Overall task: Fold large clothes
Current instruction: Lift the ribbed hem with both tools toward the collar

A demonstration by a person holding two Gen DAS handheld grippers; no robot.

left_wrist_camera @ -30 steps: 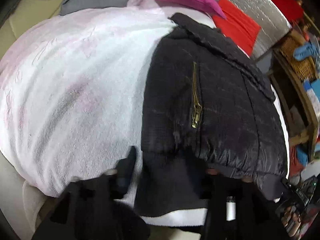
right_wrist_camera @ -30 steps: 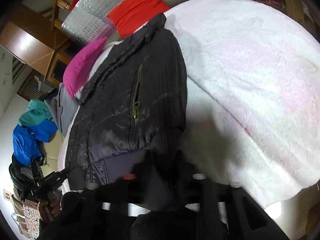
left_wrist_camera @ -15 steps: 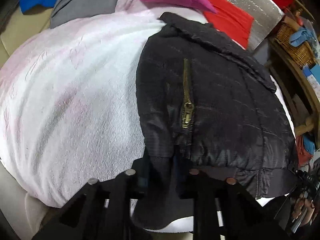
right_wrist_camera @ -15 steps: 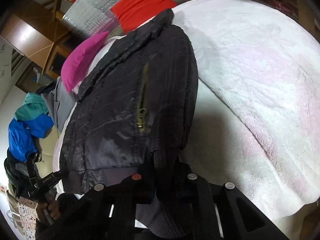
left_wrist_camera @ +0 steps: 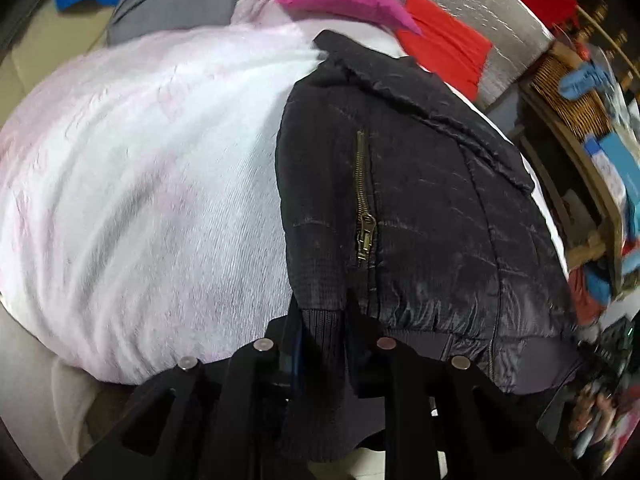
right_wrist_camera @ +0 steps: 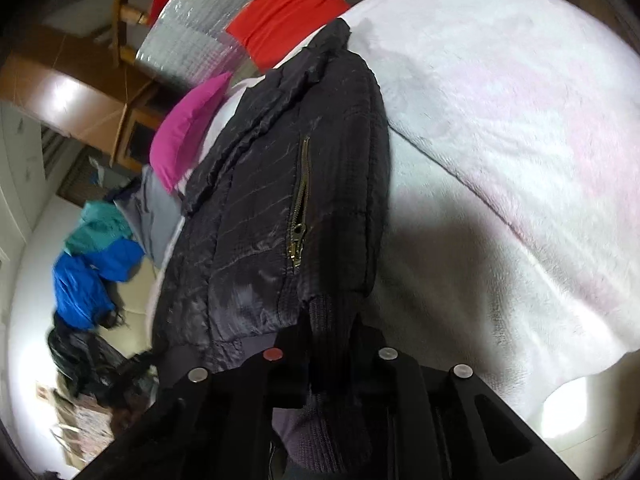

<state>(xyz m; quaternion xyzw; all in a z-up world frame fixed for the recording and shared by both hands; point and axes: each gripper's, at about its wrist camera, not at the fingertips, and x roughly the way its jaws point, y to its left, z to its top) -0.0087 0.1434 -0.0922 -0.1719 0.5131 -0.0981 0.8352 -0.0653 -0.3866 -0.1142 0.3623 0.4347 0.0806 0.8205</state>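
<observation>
- A second earlier the left tongs (left_wrist_camera: 322, 320) had stood spread and blurred beside the ribbed cuff (left_wrist_camera: 320, 328); at this moment they were clamped on it, fabric bunched between the fingers.
- The right tongs (right_wrist_camera: 332, 332) had likewise closed in from a looser, blurred pose, and they too were clamped on the ribbed cuff (right_wrist_camera: 332, 320).
- The black jacket (left_wrist_camera: 420, 208) lay on the pale pink-white blanket (left_wrist_camera: 140, 200), folded, with the cuff at its near edge and its collar at the far end; in both views it filled more of the frame than before.
- One brass zipper (left_wrist_camera: 365, 216) ran along the jacket above the cuff.
- Only the left view showed the wicker basket (left_wrist_camera: 568, 92), off beyond the jacket's right side.
- Only the right view showed the blue and teal clothes pile (right_wrist_camera: 92, 264) on the floor, left of the jacket, and a wooden cabinet (right_wrist_camera: 60, 96) behind it.
- Both views held one magenta pillow (right_wrist_camera: 188, 132), one red cloth (right_wrist_camera: 288, 12) and one silver quilted mat (left_wrist_camera: 480, 4), all past the jacket's collar.
</observation>
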